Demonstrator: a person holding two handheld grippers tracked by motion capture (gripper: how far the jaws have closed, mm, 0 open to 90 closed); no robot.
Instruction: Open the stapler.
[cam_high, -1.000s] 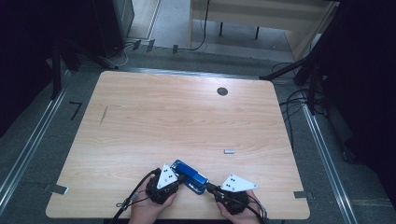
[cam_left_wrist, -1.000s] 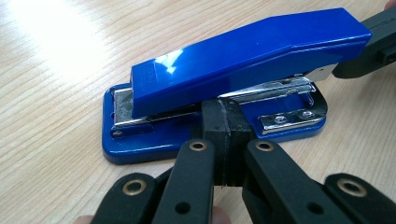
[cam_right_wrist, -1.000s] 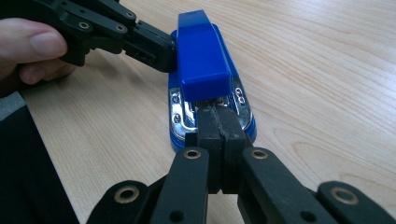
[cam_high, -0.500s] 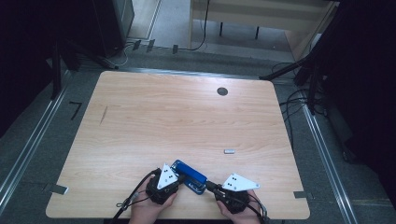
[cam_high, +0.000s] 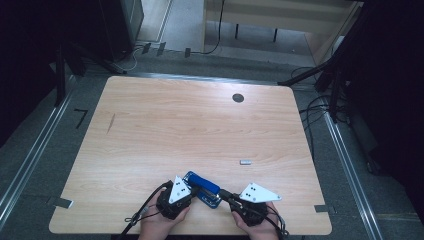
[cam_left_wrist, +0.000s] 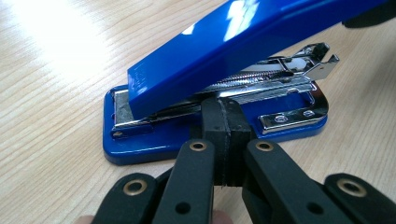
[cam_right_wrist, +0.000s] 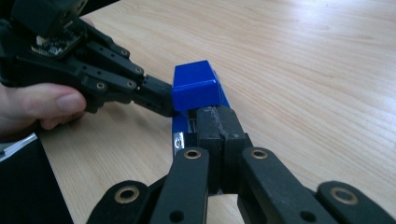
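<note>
At the near edge of the wooden counter, two hands came in from the bottom of the high view, each holding a gripper. The left gripper had its two black jaws pressed flat together with nothing between them, and their tips were pushed in against the side of the blue stapler — just under the raised top arm, at the chrome magazine. The stapler sat on its blue base on the counter, its top arm tilted upward.

The right gripper was likewise closed on itself, jaws meeting along a thin seam, their tips touching the end of the stapler below the blue cap. In the right gripper view, the left gripper reached in from the left, its tips against the stapler's side.

In the high view the stapler lay between the left gripper and right gripper. Farther out — right of centre — lay a small grey piece, well apart, and near the far edge sat a dark round spot.
</note>
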